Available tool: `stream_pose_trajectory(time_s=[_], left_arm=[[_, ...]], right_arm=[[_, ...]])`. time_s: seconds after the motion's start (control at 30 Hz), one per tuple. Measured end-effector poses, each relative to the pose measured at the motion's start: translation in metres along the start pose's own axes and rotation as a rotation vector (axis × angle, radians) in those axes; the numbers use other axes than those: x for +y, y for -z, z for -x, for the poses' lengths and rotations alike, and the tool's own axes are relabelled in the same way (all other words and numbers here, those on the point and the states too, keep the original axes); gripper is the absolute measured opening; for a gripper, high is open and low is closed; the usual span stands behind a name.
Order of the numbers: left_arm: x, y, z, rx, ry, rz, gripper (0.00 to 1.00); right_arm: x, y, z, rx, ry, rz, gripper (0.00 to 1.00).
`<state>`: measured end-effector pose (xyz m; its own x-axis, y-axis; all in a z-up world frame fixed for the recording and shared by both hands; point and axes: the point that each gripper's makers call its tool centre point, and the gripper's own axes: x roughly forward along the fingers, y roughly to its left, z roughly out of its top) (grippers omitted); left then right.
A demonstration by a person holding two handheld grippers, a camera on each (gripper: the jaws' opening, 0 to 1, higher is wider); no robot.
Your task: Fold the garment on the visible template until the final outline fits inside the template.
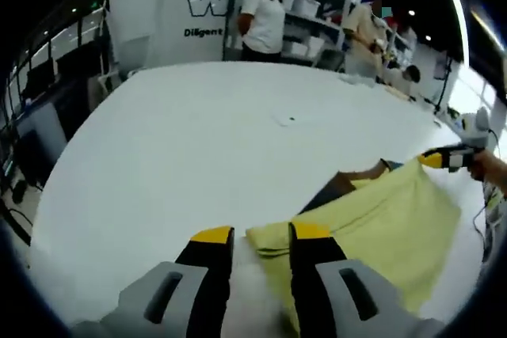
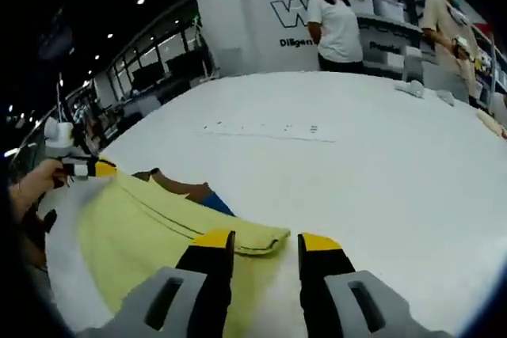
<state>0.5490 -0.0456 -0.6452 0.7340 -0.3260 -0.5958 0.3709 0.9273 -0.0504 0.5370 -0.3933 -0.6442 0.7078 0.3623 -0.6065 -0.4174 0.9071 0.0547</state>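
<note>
A wide white table [image 1: 198, 140] carries a pale yellow garment [image 1: 372, 227], which lies partly folded near the person's edge with its free sides doubled over, apparently so its outline shrinks toward the template. Something brown and blue [image 1: 341, 187] pokes out from under the far edge of the cloth; whether that is the template or a second item cannot be told.

In the left gripper view, the left gripper [image 1: 261, 243] hovers at one folded corner with its jaws spread and nothing between them, seemingly lined up to take that corner. In the right gripper view, the right gripper [image 2: 265, 247] sits at the opposite folded edge, jaws likewise apart and empty. Each tool also appears at the far corner of the cloth in the other's picture.

Behind the table, shelves [image 1: 317, 13] hold white bins [image 1: 305, 5] whose contents are too small to make out, and two people [image 2: 337, 25] stand beside them. A thin white strip [image 2: 269, 131] lies mid-table.
</note>
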Motion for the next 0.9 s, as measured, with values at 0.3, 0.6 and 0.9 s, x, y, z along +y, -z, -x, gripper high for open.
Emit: stream_pose_trajectory(time_s=[0.3, 0.6, 0.9], left_arm=[[-0.009, 0.001, 0.006, 0.000, 0.142, -0.407, 0.46], [-0.003, 0.002, -0.005, 0.030, 0.166, -0.569, 0.52], [-0.011, 0.003, -0.016, 0.047, 0.205, -0.592, 0.39]], right_arm=[[0.006, 0.004, 0.003, 0.018, -0.072, 0.245, 0.48], [-0.006, 0.007, -0.005, 0.053, -0.042, 0.516, 0.43], [-0.002, 0.008, -0.012, 0.031, -0.045, 0.677, 0.31]])
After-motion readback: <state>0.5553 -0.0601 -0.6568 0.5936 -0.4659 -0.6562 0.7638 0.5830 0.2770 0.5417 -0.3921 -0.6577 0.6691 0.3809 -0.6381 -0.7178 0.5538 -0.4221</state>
